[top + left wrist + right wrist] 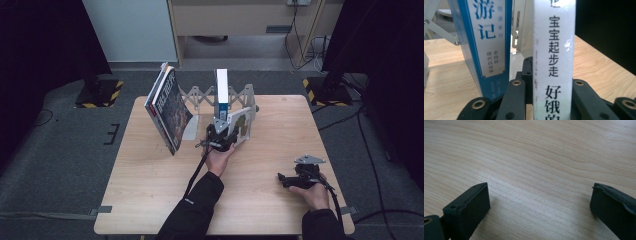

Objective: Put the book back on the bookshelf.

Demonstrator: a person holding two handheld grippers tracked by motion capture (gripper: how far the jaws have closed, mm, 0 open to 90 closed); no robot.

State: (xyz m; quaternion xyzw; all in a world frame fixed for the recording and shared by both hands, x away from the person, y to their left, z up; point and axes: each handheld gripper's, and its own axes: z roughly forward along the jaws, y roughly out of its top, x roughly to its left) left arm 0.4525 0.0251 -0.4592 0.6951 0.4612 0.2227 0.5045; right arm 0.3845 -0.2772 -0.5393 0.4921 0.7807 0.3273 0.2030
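While the left gripper (223,131) reaches toward the far middle of the bench (150,195), its jaws clench the spine of a white book (554,60), one black jaw pressed against each side of it in the left gripper view. That book stands upright on its lower edge, with black characters running down the spine. In the high view it shows as a pale cover with a green picture (241,125), leaning slightly at the right end of a grey folding rack (197,97), just past the left hand (218,159).

Just beside it on the left stands a blue book (484,45), also upright, with blue characters on a white spine panel; a narrow gap separates the two spines, and I cannot tell whether they touch lower down. In the high view this blue book (221,92) rises tall in the middle of the rack. A third book with a dark cover (169,110) leans at the rack's left end, tilted well over, apart from the other two.

Near the front right corner of the bench, the right gripper (286,180) lies low in the right hand (314,192), well apart from the rack. Its jaws are released, spread wide over bare wood (536,157) with nothing between them.
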